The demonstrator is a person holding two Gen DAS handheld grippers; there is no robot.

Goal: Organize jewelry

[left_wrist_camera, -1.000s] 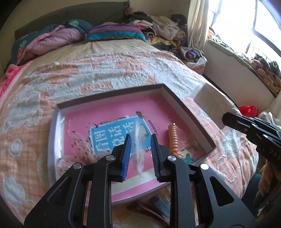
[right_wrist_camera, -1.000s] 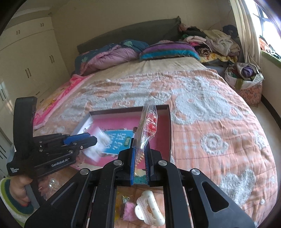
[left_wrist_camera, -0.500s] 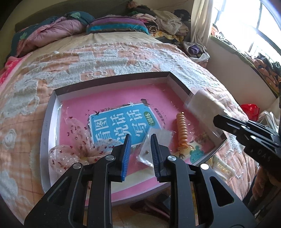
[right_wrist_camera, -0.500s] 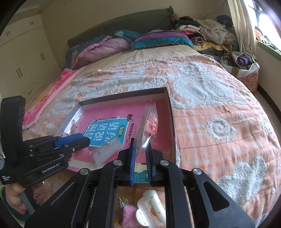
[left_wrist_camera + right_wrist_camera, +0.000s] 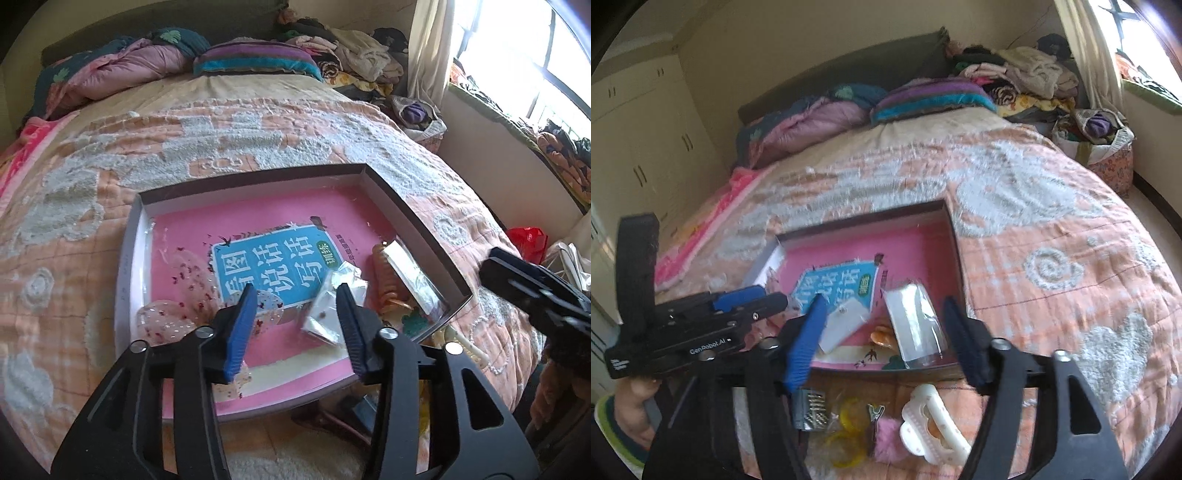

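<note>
**Both packets let go into the tray**

Your left tool (image 5: 297, 321) and right tool (image 5: 882, 341) are spreading, nothing pinched. Two clear plastic jewelry packets (image 5: 918, 321) lie inside the shallow pink-lined cardboard tray (image 5: 417, 218), near right corner. Next, reach for the white plastic hair claw (image 5: 929, 424) on the bed nearer you

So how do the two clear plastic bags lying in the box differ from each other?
The small clear bag lies near the middle of the box, on the blue label; the long clear bag lies beside the right wall. The small bag is crumpled and short; the long bag is flatter and longer. Both are transparent and lie free of the grippers.
</note>
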